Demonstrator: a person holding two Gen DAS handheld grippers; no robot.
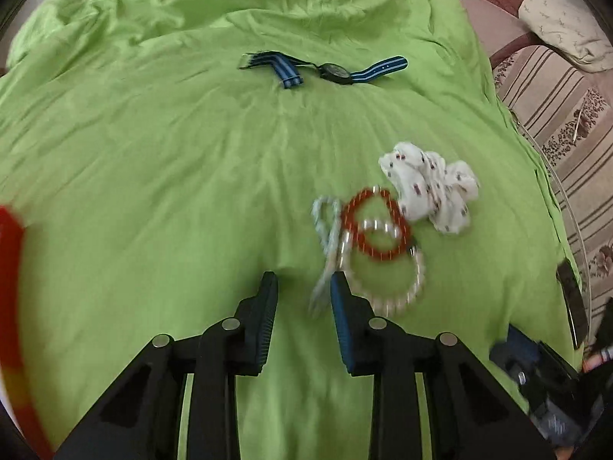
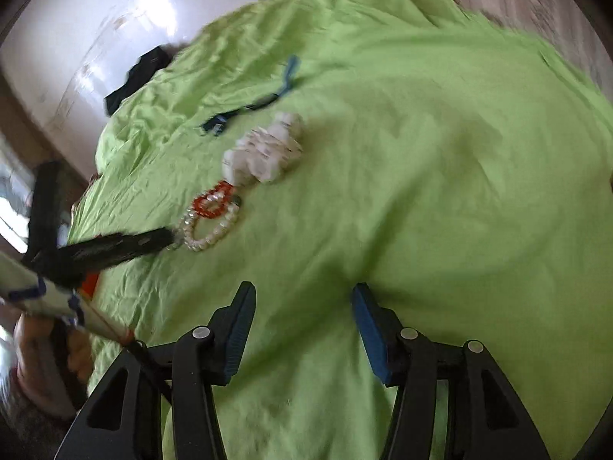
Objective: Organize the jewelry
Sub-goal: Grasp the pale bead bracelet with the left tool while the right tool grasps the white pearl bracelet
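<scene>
Green cloth (image 1: 153, 153) lower centre: left gripper (image 1: 302, 287) fingers spread beside pearl bracelet (image 1: 387, 287), approach step; next prob. pinch it.

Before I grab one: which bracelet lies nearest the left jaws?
The pale silvery bracelet, stretched long beside the left gripper; the pearl bracelet and red bracelet lie farther right.

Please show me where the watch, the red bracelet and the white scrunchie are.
watch (image 1: 334, 71), left wrist view, on its dial.
red bracelet (image 1: 379, 255), left wrist view, on its near beads.
white scrunchie (image 1: 429, 188), left wrist view, on its middle folds.
</scene>
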